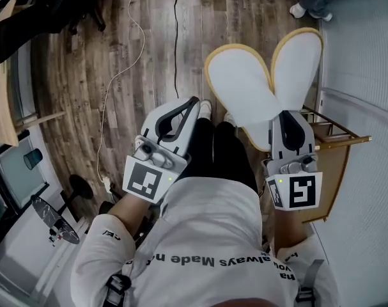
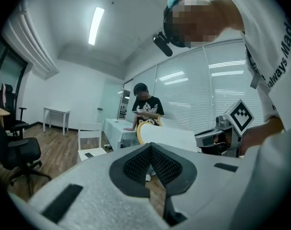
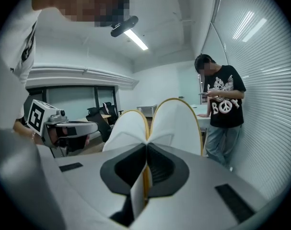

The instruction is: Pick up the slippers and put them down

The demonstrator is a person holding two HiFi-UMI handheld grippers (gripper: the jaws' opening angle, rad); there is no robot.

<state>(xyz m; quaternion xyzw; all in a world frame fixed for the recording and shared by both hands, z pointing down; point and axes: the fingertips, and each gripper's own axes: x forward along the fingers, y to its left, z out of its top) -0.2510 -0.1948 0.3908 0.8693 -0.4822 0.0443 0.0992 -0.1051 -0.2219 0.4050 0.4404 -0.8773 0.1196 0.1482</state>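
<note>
Two white slippers with yellow rims, one (image 1: 241,85) beside the other (image 1: 297,59), fan out in the air above the wood floor. My right gripper (image 1: 288,115) is shut on their heel ends. In the right gripper view both slippers (image 3: 176,121) rise from between the jaws of the right gripper (image 3: 146,146), and their thin edges are pinched there. My left gripper (image 1: 194,101) hangs to the left of the slippers, shut, with nothing between its pads. The left gripper view shows the left gripper (image 2: 151,145) with its tips touching, and a slipper (image 2: 165,135) beyond them.
A wooden rack (image 1: 337,149) stands against the white wall at the right. A cable (image 1: 126,69) trails over the floor, and a chair base (image 1: 53,221) is at the lower left. A person (image 3: 223,107) stands ahead by the blinds, near a white table (image 2: 117,128).
</note>
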